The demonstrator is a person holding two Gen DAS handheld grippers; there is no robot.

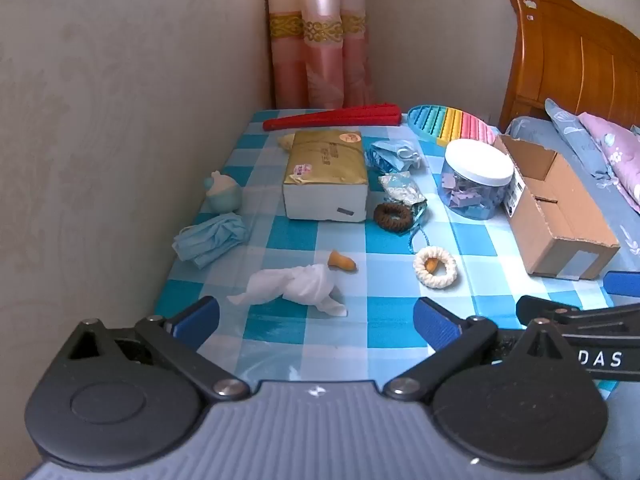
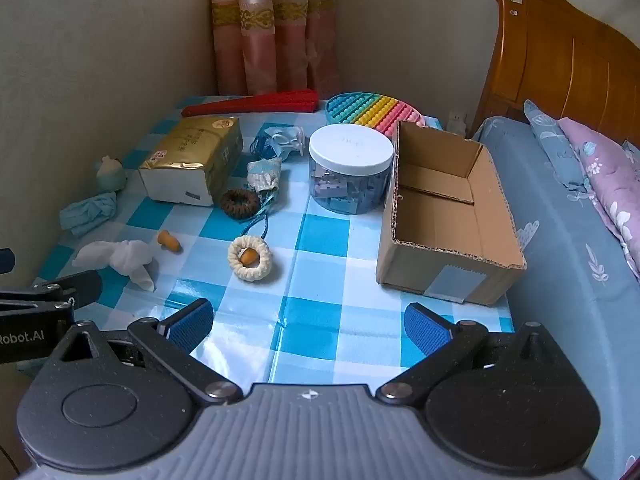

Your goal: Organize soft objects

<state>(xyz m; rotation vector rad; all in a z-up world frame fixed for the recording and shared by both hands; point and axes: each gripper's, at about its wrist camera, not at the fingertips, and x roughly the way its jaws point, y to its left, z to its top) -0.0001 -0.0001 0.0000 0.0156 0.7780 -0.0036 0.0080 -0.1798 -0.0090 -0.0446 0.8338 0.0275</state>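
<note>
Soft items lie on a blue checked tablecloth (image 1: 392,324): a crumpled white tissue (image 1: 292,286), a blue face mask (image 1: 212,240), a brown scrunchie (image 1: 394,218), a cream scrunchie (image 1: 435,268) with an orange earplug inside, and another orange earplug (image 1: 342,261). An open cardboard box (image 2: 444,216) stands at the right. My left gripper (image 1: 316,320) is open and empty, just short of the tissue. My right gripper (image 2: 308,322) is open and empty over the table's near edge, left of the box.
A gold tissue pack (image 1: 326,172), a clear jar with a white lid (image 2: 350,168), a rainbow pop toy (image 2: 372,112), a red folded fan (image 1: 332,118), a small pouch (image 1: 402,188) and a mint figurine (image 1: 222,192) stand farther back. Wall at left, bed (image 2: 560,220) at right.
</note>
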